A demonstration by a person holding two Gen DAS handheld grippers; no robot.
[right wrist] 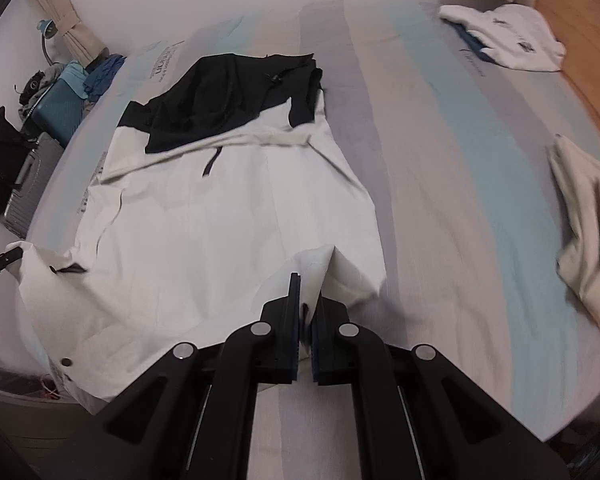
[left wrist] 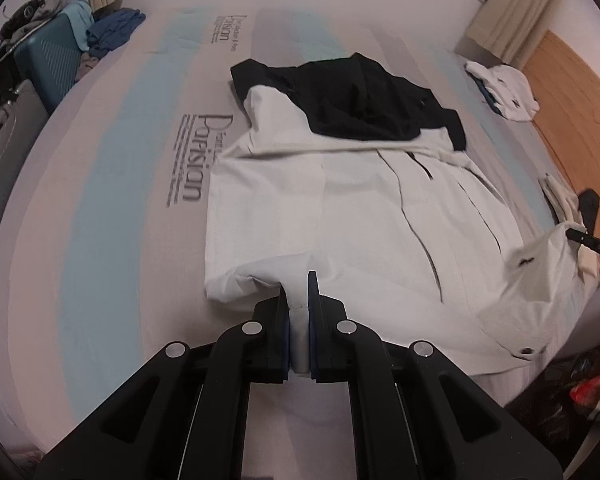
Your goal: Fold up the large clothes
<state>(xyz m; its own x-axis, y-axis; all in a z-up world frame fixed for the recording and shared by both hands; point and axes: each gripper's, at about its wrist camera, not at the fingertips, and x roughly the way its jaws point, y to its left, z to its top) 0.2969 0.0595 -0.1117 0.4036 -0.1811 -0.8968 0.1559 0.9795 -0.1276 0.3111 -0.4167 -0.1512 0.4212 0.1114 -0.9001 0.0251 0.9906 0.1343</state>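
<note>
Jacket (left wrist: 340,208) on striped bed (left wrist: 100,200), suitcase (left wrist: 46,64) beside, folded white garment (right wrist: 508,40) beyond.

- The big jacket (left wrist: 360,208) is white with a black top part and hood (left wrist: 352,100).
- It lies spread out in the middle of the frame, black part at the far end.
- Both near corners are lifted up off the bed, pinched into little folds.

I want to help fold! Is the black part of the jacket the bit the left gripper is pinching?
No, the left gripper pinches white fabric at the jacket's near edge; the black part lies far off.
</note>
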